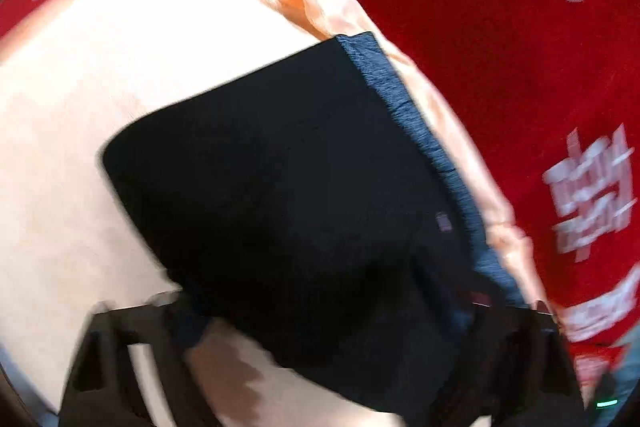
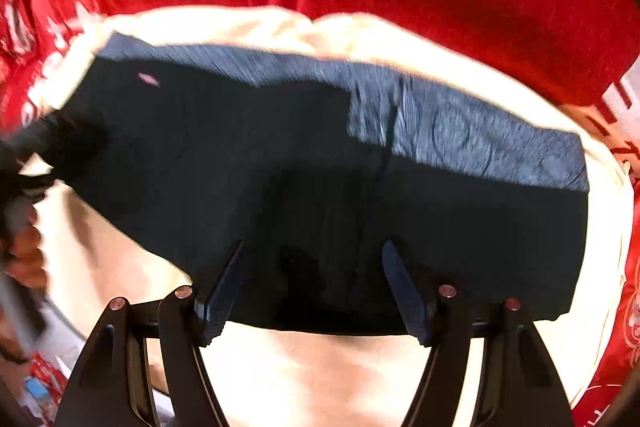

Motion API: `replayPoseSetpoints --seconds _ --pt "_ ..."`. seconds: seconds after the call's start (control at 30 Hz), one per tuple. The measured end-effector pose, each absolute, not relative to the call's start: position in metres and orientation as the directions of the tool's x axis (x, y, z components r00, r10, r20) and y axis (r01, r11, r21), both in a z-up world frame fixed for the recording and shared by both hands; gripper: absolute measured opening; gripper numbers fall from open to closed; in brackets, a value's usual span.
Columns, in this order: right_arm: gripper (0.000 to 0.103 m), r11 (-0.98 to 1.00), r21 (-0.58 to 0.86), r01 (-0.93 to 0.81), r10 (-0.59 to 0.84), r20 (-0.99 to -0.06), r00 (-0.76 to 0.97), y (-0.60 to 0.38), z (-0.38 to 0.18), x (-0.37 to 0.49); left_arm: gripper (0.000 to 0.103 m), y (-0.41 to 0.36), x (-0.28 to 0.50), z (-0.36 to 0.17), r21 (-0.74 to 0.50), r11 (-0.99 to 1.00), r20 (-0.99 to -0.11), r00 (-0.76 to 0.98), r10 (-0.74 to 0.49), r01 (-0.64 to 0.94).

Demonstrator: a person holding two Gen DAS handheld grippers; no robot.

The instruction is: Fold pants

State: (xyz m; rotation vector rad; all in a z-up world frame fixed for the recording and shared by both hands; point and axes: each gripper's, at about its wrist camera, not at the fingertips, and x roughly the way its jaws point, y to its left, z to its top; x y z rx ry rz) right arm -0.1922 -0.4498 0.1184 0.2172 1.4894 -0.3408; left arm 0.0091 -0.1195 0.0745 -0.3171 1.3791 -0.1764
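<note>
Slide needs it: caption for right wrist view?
Open right gripper poised over folded dark pants on a cream cloth.

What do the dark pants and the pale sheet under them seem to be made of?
The pants look like a soft matte knit, perhaps cotton jersey: the lit band shows a heathered blue weave. The pale sheet looks like thin, smooth cloth, faintly shiny, gathered in soft wrinkles along its edge. Blur leaves both uncertain.

Left gripper (image 1: 332, 311) fingertips hidden behind dark navy folded pants (image 1: 280, 179); white lettering (image 1: 588, 187) on red cloth blurred, illegible.
</note>
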Motion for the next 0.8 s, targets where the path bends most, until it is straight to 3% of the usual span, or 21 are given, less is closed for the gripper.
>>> replayPoseSetpoints --seconds 0.03,0.13,0.3,0.37,0.43,0.8 --pt "0.074 0.933 -0.043 0.357 -0.076 -0.994 0.079 -0.45 0.132 -0.186 0.049 -0.125 0.008 0.076 -0.258 0.966 -0.95 0.192 -0.248 -0.03" --pt "0.074 0.937 0.057 0.344 0.004 -0.988 0.152 -0.452 0.162 -0.16 0.038 -0.136 0.004 0.085 -0.185 0.981 -0.954 0.228 -0.194 0.06" --pt "0.074 0.911 0.265 0.315 0.218 -0.96 0.178 -0.447 0.18 -0.093 0.036 -0.182 -0.033 0.104 0.112 0.936 -0.907 0.419 -0.04 0.333" --pt "0.081 0.893 0.343 0.29 0.315 -0.939 0.139 -0.435 0.175 -0.061 0.036 -0.198 -0.053 0.106 0.214 0.882 -0.872 0.489 -0.021 0.42" --pt "0.081 0.881 0.396 0.259 0.39 -0.918 0.074 -0.413 0.162 -0.031 0.036 -0.207 -0.065 0.105 0.275 0.839 -0.85 0.526 -0.017 0.47" --pt "0.081 0.941 0.338 0.004 0.328 -0.908 -0.26 -0.277 0.083 0.047 0.036 -0.207 -0.071 0.099 0.291 0.823 -0.84 0.541 -0.023 0.487"
